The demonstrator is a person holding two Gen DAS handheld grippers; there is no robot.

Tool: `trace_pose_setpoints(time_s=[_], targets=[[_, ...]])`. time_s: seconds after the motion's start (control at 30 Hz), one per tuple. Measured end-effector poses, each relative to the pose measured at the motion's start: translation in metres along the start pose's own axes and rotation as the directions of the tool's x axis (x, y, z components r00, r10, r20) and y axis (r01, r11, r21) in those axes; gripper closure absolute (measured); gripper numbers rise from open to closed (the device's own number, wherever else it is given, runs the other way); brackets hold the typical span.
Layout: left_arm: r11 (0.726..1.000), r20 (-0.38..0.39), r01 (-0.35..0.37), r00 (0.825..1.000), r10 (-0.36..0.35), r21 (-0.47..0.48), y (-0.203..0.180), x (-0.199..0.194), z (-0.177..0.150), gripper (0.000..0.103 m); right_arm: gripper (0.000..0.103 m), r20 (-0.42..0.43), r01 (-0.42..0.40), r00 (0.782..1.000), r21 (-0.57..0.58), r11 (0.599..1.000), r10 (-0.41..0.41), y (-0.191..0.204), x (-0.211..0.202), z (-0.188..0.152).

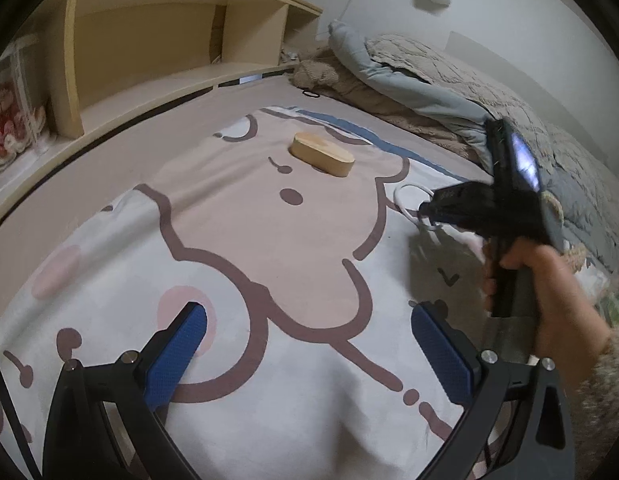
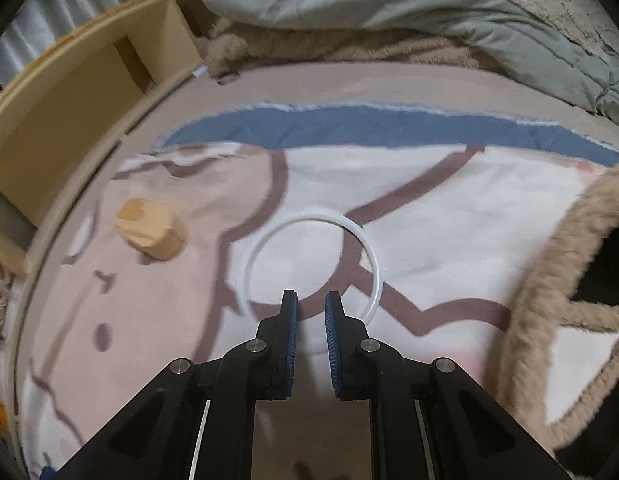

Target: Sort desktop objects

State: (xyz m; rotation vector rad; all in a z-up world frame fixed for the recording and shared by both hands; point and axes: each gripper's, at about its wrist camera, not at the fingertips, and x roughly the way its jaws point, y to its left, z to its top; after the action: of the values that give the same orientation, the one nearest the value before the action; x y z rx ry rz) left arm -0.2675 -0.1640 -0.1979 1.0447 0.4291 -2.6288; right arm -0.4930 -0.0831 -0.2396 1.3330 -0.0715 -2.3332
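Left gripper (image 1: 309, 344): blue pads spread wide apart, nothing between them, hovering over the printed bedsheet (image 1: 269, 240). The sheet carries a cartoon animal figure in tan with brown outlines, on a white ground.

Right gripper (image 2: 311, 300): blue pads drawn close together with a narrow gap showing. The tips sit over the near arc of a thin white ring (image 2: 309, 220) that lies flat on the sheet. Whether the pads pinch the ring's rim cannot be told; the near arc is hidden behind the fingers and the frame is motion-blurred. From the left wrist view the right gripper (image 1: 425, 208) appears at right, pointed down and leftward, tips at the ring (image 1: 405, 194). A hand (image 1: 545, 280) grips its handle, with a fuzzy sleeve cuff at the wrist.

A fuzzy tan item (image 2: 549, 280) with a dark opening lies at the right edge of the right wrist view, near the ring but apart from it.

Farther out: an oval wooden block (image 1: 323, 154) lies flat on the sheet, well apart from the ring, left of it in the right wrist view (image 2: 151, 232).

Beyond: a blue band of the print, then rumpled grey and beige bedding (image 1: 429, 80) along the far side. A pale wooden shelf unit (image 1: 169, 40) stands at the far left edge of the bed.
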Motion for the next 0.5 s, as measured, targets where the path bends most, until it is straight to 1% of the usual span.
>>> trace_pose_setpoints(time_s=[0.13,0.23,0.3,0.4,0.43,0.5], targets=[[1.0,0.009,0.001,1.0,-0.001,0.03,-0.006,-0.001,-0.002,0.0,0.088,0.012,-0.027,1.0,0.008,1.0,0.027,-0.005,0.002,-0.005],[0.999,0.024,0.005,1.0,-0.006,0.046,-0.01,-0.003,-0.003,0.0,0.088,-0.018,-0.054,0.998,-0.048,0.997,0.053,0.001,-0.005,-0.02],[0.999,0.034,0.011,0.999,-0.012,0.05,-0.011,-0.005,-0.004,0.0,0.088,-0.043,-0.093,0.995,-0.072,0.993,0.09,0.007,-0.01,-0.032],[0.999,0.038,0.006,0.999,-0.008,0.054,-0.01,-0.005,-0.003,0.0,0.088,-0.094,-0.193,0.978,-0.092,0.977,0.185,0.013,-0.022,-0.055],[0.999,0.036,0.003,0.999,-0.004,0.05,-0.008,-0.004,-0.003,0.0,0.088,-0.116,-0.233,0.968,-0.104,0.967,0.221,0.016,-0.028,-0.065],[1.0,0.035,-0.009,0.999,0.009,0.021,0.002,-0.004,0.0,0.0,0.088,-0.147,-0.287,0.952,-0.128,0.95,0.268,0.021,-0.036,-0.082]])
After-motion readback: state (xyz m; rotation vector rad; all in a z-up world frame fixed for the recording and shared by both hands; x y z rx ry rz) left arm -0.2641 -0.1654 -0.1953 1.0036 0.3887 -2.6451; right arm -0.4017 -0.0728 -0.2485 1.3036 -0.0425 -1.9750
